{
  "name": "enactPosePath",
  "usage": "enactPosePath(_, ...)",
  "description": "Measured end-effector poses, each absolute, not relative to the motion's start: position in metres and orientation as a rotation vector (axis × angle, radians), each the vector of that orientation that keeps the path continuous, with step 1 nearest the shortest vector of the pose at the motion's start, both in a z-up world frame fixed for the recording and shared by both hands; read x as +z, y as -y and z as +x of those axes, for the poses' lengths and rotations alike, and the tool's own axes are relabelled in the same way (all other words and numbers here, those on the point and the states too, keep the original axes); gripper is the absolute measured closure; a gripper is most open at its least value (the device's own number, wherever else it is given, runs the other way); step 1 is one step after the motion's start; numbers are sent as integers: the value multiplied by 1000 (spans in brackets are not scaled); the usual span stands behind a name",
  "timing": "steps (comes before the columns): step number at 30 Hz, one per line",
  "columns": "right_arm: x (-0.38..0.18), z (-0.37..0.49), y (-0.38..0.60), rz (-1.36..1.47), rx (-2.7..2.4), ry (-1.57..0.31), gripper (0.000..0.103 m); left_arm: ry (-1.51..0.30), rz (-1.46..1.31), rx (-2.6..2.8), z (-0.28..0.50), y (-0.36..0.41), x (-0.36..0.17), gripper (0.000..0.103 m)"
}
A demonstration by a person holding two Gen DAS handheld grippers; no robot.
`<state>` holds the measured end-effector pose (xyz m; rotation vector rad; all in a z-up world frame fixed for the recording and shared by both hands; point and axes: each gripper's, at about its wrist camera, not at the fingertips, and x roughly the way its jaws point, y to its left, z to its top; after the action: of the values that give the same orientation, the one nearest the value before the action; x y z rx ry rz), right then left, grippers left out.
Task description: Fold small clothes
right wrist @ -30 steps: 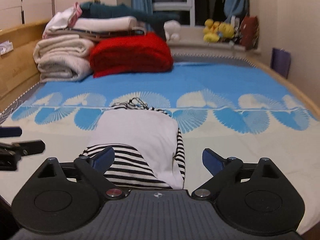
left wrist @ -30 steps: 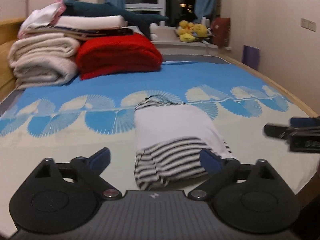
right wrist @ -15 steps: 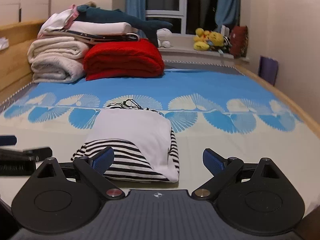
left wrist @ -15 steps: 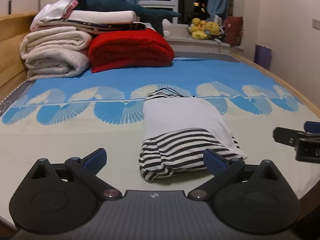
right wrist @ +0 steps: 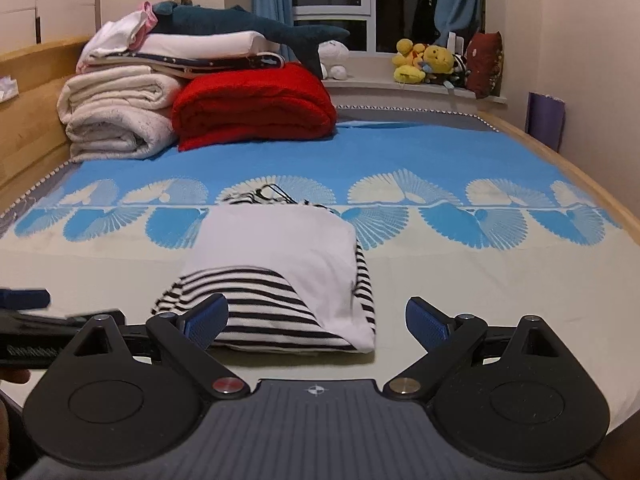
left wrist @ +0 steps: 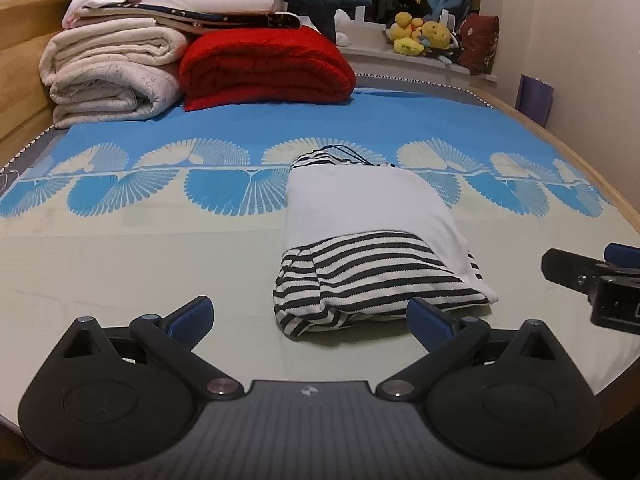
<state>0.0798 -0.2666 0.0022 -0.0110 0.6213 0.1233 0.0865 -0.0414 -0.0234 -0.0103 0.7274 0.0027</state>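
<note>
We are holding the left gripper (left wrist: 310, 316) low over the near edge of the bed (left wrist: 120, 248), its blue-padded fingers (left wrist: 192, 314) spread wide and gripping nothing. Our right gripper (right wrist: 316, 316) is hanging at the same near edge, likewise spread apart and empty; its dark tip is showing at the right border of the left wrist view, and the left one is poking in at the left border of the right wrist view.

Just beyond both sets of fingers, the folded striped garment (left wrist: 372, 248) is lying on the cream part of the bed cover, near the near edge and roughly midway across. Its white panel is facing up, black-and-white stripes are showing along the near fold, and a thin dark cord is trailing at its far end.

Toward the far left corner, a red blanket (left wrist: 264, 66) is sitting beside rolled white blankets (left wrist: 112, 68), with folded linens and a plush shark (right wrist: 248, 26) stacked on top. Yellow plush toys (right wrist: 424, 60) are sitting on the windowsill.
</note>
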Motion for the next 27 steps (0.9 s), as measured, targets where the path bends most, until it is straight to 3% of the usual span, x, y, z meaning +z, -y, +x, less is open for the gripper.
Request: enactPosePath(27, 0, 80, 252, -51, 180, -623, 8, -753, -33, -14, 88, 45, -27, 0)
